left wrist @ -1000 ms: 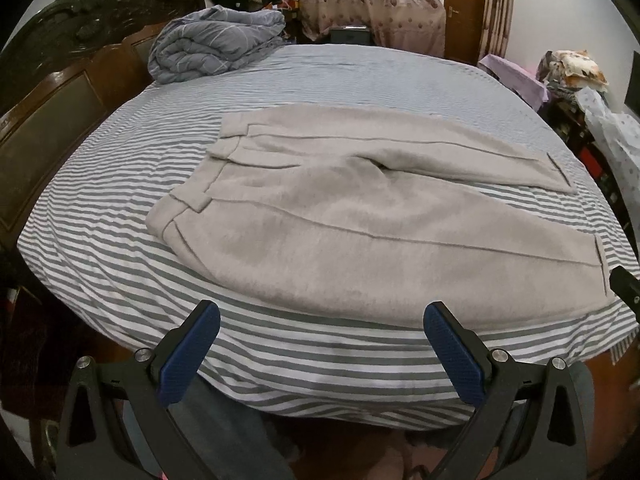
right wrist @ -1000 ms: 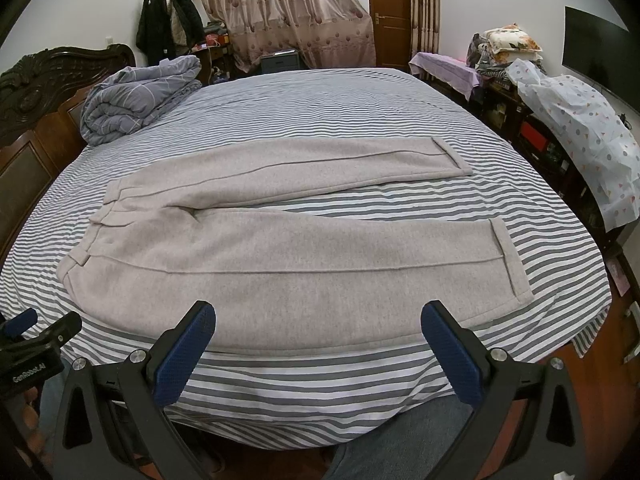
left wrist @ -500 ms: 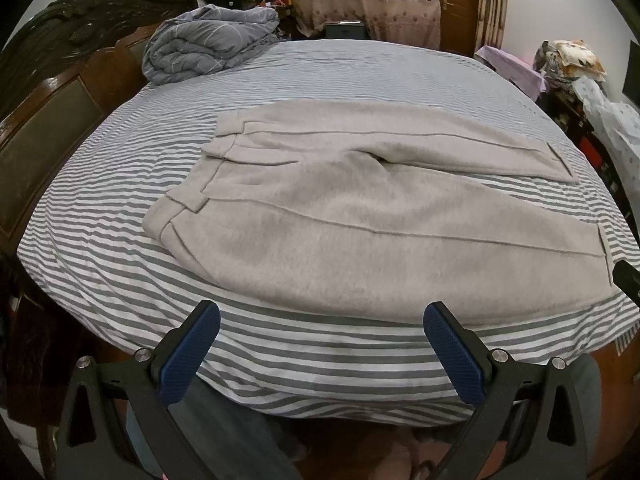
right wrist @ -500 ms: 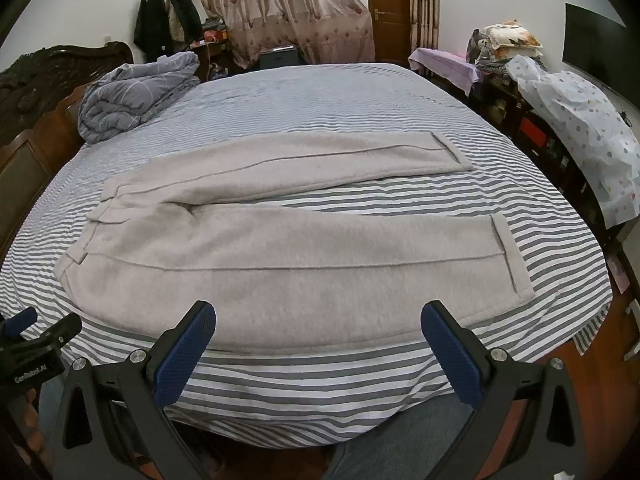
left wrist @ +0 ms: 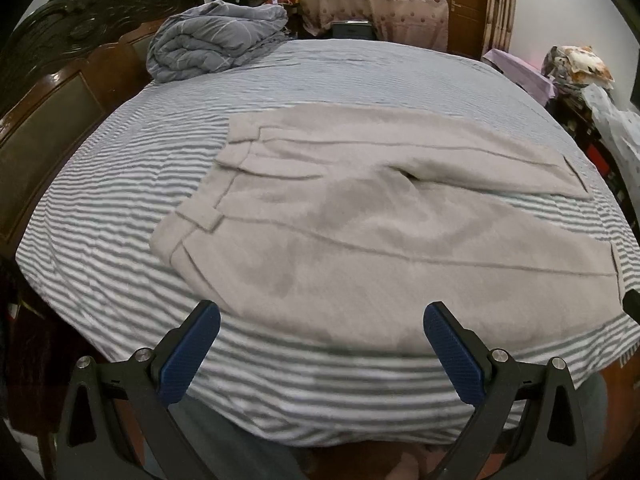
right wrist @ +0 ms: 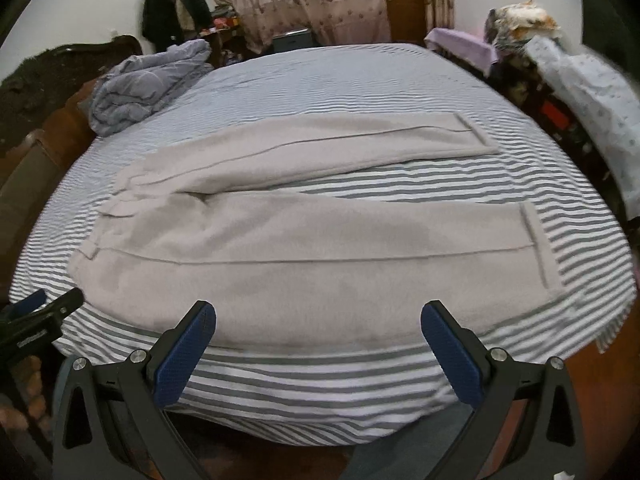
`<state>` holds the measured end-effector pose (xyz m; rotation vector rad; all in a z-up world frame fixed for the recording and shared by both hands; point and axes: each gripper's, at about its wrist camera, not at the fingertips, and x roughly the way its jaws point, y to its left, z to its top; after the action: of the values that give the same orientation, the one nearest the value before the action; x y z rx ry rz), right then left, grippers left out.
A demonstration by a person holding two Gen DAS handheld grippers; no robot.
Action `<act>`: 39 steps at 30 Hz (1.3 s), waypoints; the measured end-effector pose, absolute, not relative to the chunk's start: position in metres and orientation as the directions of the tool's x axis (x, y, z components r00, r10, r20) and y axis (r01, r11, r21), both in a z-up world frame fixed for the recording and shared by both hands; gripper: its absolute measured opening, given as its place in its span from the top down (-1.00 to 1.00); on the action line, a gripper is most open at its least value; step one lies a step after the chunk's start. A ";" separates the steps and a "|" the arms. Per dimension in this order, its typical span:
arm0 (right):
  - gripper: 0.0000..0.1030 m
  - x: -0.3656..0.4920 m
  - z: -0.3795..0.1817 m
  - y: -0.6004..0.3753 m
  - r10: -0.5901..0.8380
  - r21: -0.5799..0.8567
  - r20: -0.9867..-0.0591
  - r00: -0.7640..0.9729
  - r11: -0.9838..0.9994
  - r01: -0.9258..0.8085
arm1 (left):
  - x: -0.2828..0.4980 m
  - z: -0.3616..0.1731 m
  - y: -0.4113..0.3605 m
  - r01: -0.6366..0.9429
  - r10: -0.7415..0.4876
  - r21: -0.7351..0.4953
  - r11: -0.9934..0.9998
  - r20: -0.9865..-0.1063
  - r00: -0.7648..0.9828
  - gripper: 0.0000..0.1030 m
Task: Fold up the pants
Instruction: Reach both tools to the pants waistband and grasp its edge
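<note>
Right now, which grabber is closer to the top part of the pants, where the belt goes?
Left. The left gripper hovers open near the waistband end of the pants. The right gripper, also open, sits further along the near leg, toward the cuff.

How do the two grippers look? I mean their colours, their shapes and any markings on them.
The left gripper and the right gripper look alike: black angular frames with triangular cut-outs and silver screws. Each finger ends in a blue pad with a fine ribbed texture. In the right wrist view, the left gripper's black body bears small white lettering, too blurred to read.
</note>
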<state>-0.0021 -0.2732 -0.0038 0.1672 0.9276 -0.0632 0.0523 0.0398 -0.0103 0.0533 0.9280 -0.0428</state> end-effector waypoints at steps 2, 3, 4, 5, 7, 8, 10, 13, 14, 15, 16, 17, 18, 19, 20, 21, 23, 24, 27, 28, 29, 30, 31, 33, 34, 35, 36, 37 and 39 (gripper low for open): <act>-0.97 0.014 0.000 -0.271 0.032 0.095 -0.804 0.594 0.993 0.075 | 0.066 -0.005 0.048 0.056 0.004 0.048 0.997 -0.793 0.609 -0.96; -0.97 0.020 0.003 -0.269 0.031 0.075 -0.806 0.592 0.996 0.051 | 0.074 -0.002 0.052 0.058 0.011 0.059 0.997 -0.785 0.620 -0.96; -0.94 0.031 0.007 -0.267 0.031 0.050 -0.809 0.587 0.999 0.015 | 0.081 0.001 0.056 0.059 0.020 0.072 0.996 -0.778 0.628 -0.96; -0.92 0.038 0.009 -0.266 0.033 0.038 -0.811 0.585 0.999 -0.003 | 0.089 0.004 0.060 0.059 0.031 0.089 0.994 -0.770 0.637 -0.96; -0.86 0.062 0.017 -0.264 0.059 0.035 -0.817 0.573 0.998 -0.052 | 0.108 0.007 0.070 0.060 0.035 0.096 0.994 -0.762 0.647 -0.96; -0.83 0.069 0.019 -0.263 0.070 0.039 -0.817 0.572 0.997 -0.066 | 0.118 0.008 0.075 0.055 0.035 0.093 0.994 -0.761 0.648 -0.96; -0.71 0.091 0.024 -0.263 0.094 0.045 -0.823 0.560 0.994 -0.101 | 0.140 0.008 0.088 0.039 0.032 0.074 0.996 -0.768 0.640 -0.96; -0.53 0.133 0.028 -0.259 0.106 0.023 -0.838 0.536 0.987 -0.160 | 0.178 0.005 0.109 0.013 0.042 0.065 0.998 -0.770 0.637 -0.96; -0.47 0.143 0.028 -0.256 0.101 0.006 -0.841 0.531 0.984 -0.177 | 0.188 0.004 0.113 0.012 0.043 0.065 0.998 -0.769 0.638 -0.96; -0.41 0.153 0.028 -0.253 0.098 -0.008 -0.846 0.524 0.981 -0.195 | 0.202 0.002 0.120 0.007 0.049 0.069 0.998 -0.768 0.639 -0.96; -0.34 0.169 0.026 -0.249 0.097 -0.027 -0.851 0.516 0.973 -0.227 | 0.215 0.000 0.126 0.001 0.058 0.076 0.997 -0.766 0.640 -0.96; -0.28 0.181 0.024 -0.245 0.097 -0.039 -0.853 0.513 0.968 -0.247 | 0.228 -0.003 0.132 -0.001 0.061 0.079 0.997 -0.767 0.639 -0.96; -0.21 0.192 0.023 -0.240 0.099 -0.044 -0.857 0.506 0.964 -0.263 | 0.239 -0.006 0.136 -0.003 0.062 0.078 0.997 -0.768 0.638 -0.96; -0.20 0.205 0.021 -0.237 0.099 -0.050 -0.861 0.499 0.959 -0.277 | 0.249 -0.009 0.141 -0.003 0.059 0.074 0.997 -0.769 0.636 -0.96; -0.19 0.223 0.018 -0.233 0.103 -0.051 -0.864 0.494 0.956 -0.288 | 0.262 -0.012 0.146 0.001 0.050 0.065 0.998 -0.775 0.631 -0.96; -0.16 0.238 0.016 -0.230 0.112 -0.041 -0.867 0.486 0.955 -0.293 | 0.277 -0.017 0.152 0.003 0.040 0.054 0.999 -0.781 0.623 -0.96; -0.14 0.268 0.010 -0.226 0.132 -0.015 -0.875 0.466 0.954 -0.299 | 0.303 -0.027 0.161 0.018 0.003 0.017 1.000 -0.797 0.605 -0.96; -0.14 0.283 0.006 -0.224 0.145 -0.003 -0.880 0.453 0.951 -0.309 | 0.315 -0.032 0.165 0.022 -0.011 0.003 1.000 -0.804 0.594 -0.96; -0.14 0.331 -0.008 -0.220 0.171 0.020 -0.901 0.399 0.934 -0.356 | 0.346 -0.045 0.176 0.028 -0.046 -0.036 0.999 -0.817 0.574 -0.96; -0.14 0.343 -0.011 -0.218 0.174 0.020 -0.905 0.387 0.929 -0.369 | 0.355 -0.049 0.180 0.027 -0.054 -0.047 0.999 -0.820 0.569 -0.96; -0.14 0.358 -0.016 -0.217 0.182 0.025 -0.912 0.367 0.919 -0.393 | 0.365 -0.054 0.183 0.034 -0.075 -0.068 0.997 -0.825 0.560 -0.96; -0.14 0.372 -0.021 -0.215 0.187 0.028 -0.919 0.348 0.909 -0.417 | 0.374 -0.059 0.186 0.035 -0.083 -0.076 0.997 -0.829 0.554 -0.96; -0.14 0.386 -0.027 -0.213 0.186 0.021 -0.925 0.332 0.896 -0.443 | 0.381 -0.062 0.188 0.036 -0.084 -0.077 0.996 -0.829 0.552 -0.96; -0.14 0.407 -0.037 -0.208 0.178 0.008 -0.935 0.308 0.876 -0.481 | 0.397 -0.071 0.190 0.061 -0.108 -0.090 0.994 -0.831 0.546 -0.96; -0.14 0.419 -0.045 -0.207 0.166 -0.002 -0.941 0.293 0.867 -0.499 | 0.404 -0.076 0.190 0.076 -0.117 -0.090 0.993 -0.836 0.537 -0.96; -0.14 0.428 -0.051 -0.207 0.158 -0.008 -0.946 0.283 0.861 -0.508 | 0.413 -0.082 0.190 0.092 -0.128 -0.094 0.991 -0.842 0.524 -0.96; -0.14 0.438 -0.059 -0.208 0.152 -0.010 -0.950 0.272 0.857 -0.515 | 0.419 -0.088 0.189 0.102 -0.135 -0.096 0.990 -0.846 0.515 -0.96; -0.14 0.448 -0.067 -0.207 0.144 -0.012 -0.955 0.259 0.854 -0.519 | 0.426 -0.094 0.188 0.115 -0.146 -0.102 0.988 -0.851 0.504 -0.96; -0.14 0.464 -0.081 -0.205 0.150 0.001 -0.959 0.242 0.852 -0.523 | 0.436 -0.104 0.189 0.127 -0.172 -0.125 0.984 -0.854 0.491 -0.96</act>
<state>0.4636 -0.2048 -0.0809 -0.3512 1.2478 0.4726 0.4360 0.1894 -0.1038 -0.0469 1.0415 -0.1814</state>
